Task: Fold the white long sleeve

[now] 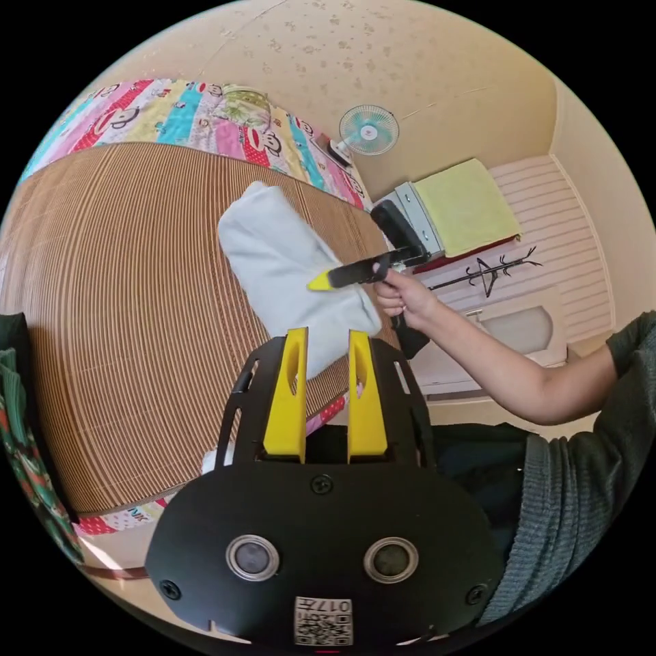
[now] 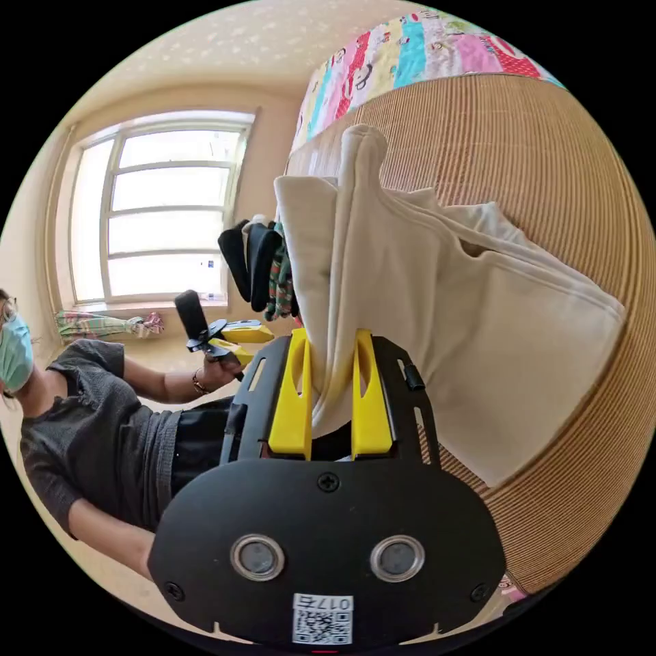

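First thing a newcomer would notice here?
The folded white long sleeve lying on a ribbed woven mat, one edge pinched between the right gripper's yellow fingers. The left gripper hangs open short of the garment, its fingers holding nothing. Beyond the mat, a bright patchwork blanket catches the eye.

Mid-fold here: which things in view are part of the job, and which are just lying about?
Part of the job:
white long sleeve, folded on the bamboo mat
right tool, shut on a fold of it
left tool, open, holding nothing

Just lying about:
patterned quilt
fan
yellow towel
dark clothes pile
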### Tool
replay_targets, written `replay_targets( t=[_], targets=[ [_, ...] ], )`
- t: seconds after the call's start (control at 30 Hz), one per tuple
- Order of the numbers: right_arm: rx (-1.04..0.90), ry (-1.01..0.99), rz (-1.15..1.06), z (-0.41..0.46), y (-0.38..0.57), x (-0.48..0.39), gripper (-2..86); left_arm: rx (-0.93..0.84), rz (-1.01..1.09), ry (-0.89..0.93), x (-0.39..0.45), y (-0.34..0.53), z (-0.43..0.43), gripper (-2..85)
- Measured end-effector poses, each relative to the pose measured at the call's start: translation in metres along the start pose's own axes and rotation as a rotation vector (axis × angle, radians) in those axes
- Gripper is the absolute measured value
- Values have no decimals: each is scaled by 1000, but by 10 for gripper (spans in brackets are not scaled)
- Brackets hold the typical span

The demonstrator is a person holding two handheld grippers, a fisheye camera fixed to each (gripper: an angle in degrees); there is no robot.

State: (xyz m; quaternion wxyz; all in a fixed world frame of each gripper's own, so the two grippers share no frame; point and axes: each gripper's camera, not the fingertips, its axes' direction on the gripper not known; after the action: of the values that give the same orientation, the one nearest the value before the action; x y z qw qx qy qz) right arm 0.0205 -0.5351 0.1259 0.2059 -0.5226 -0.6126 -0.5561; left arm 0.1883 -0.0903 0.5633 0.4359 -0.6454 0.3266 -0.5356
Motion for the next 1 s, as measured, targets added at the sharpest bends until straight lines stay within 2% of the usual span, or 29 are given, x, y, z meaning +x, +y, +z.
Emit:
replay_targets(
  t=[0.13, 0.2, 0.27, 0.37, 0.57, 0.7, 0.77, 0.87, 1.0],
  targets=[
    [105, 55, 221, -53, 77, 86, 111, -112, -91, 34, -30, -5, 46, 118],
    [96, 96, 440, -67, 123, 142, 127, -141, -127, 56, -39, -14, 68, 126],
    [159, 84, 486, -79, 149, 160, 136, -148, -160, 88, -46, -24, 88, 133],
    [268, 20, 454, -87, 170, 171, 176, -144, -194, 114, -58, -46, 125, 148],
    [128, -94, 413, -29, 157, 212, 236, -219, -277, 162, -102, -89, 211, 202],
    [53, -253, 395, 30, 160, 225, 205, -295, -348, 294, -127, -101, 258, 191],
    [104, -279, 418, 39, 176, 225, 180, -306, -371, 260, -127, -99, 263, 182],
    [145, -437, 377, 49, 214, 221, 141, -304, -347, 229, -110, -94, 258, 152],
    [227, -498, 278, 24, 296, 194, 127, -366, -284, 301, -56, -76, 265, 136]
  ],
)
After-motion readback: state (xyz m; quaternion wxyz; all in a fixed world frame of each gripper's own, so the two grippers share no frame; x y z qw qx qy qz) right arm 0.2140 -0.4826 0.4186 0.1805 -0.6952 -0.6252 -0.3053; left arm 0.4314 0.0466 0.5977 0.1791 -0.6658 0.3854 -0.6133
